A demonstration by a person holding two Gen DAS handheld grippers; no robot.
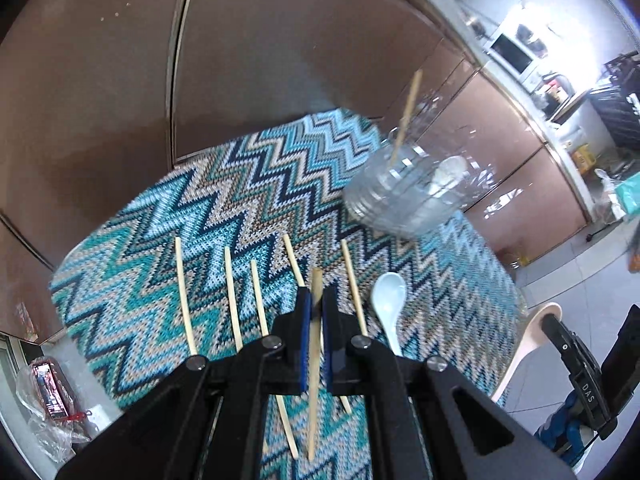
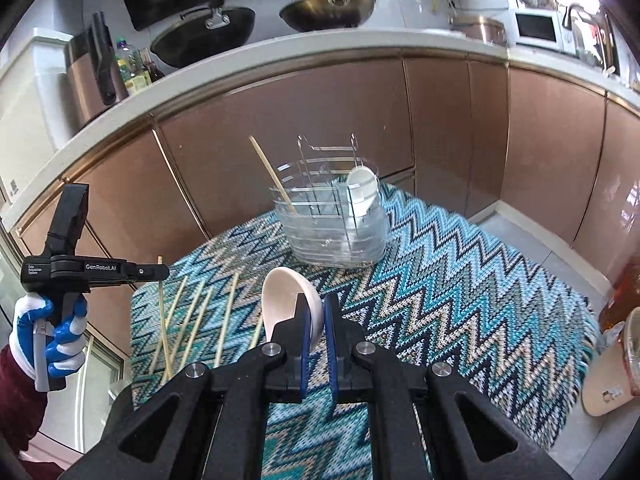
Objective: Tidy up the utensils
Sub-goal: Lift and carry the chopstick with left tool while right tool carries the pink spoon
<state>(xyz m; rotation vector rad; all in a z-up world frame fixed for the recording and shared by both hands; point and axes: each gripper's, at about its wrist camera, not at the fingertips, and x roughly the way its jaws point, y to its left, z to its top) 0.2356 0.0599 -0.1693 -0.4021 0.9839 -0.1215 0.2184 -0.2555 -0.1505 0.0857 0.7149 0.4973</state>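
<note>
Copper-brown kitchen cabinets curve behind my table (image 2: 500, 312), which wears a zigzag teal knit cloth. My left tongs (image 1: 316, 320) are pinching one wooden chopstick (image 1: 315, 380), lifted clear of the cloth. My right tongs (image 2: 316, 320) are clamped on a cream ceramic spoon (image 2: 288, 300). Five chopsticks (image 1: 184, 292) and a pale blue spoon (image 1: 388, 300) lie loose on the cloth. Farther back, the clear holder (image 2: 336, 224) has one chopstick and one white spoon inside.
</note>
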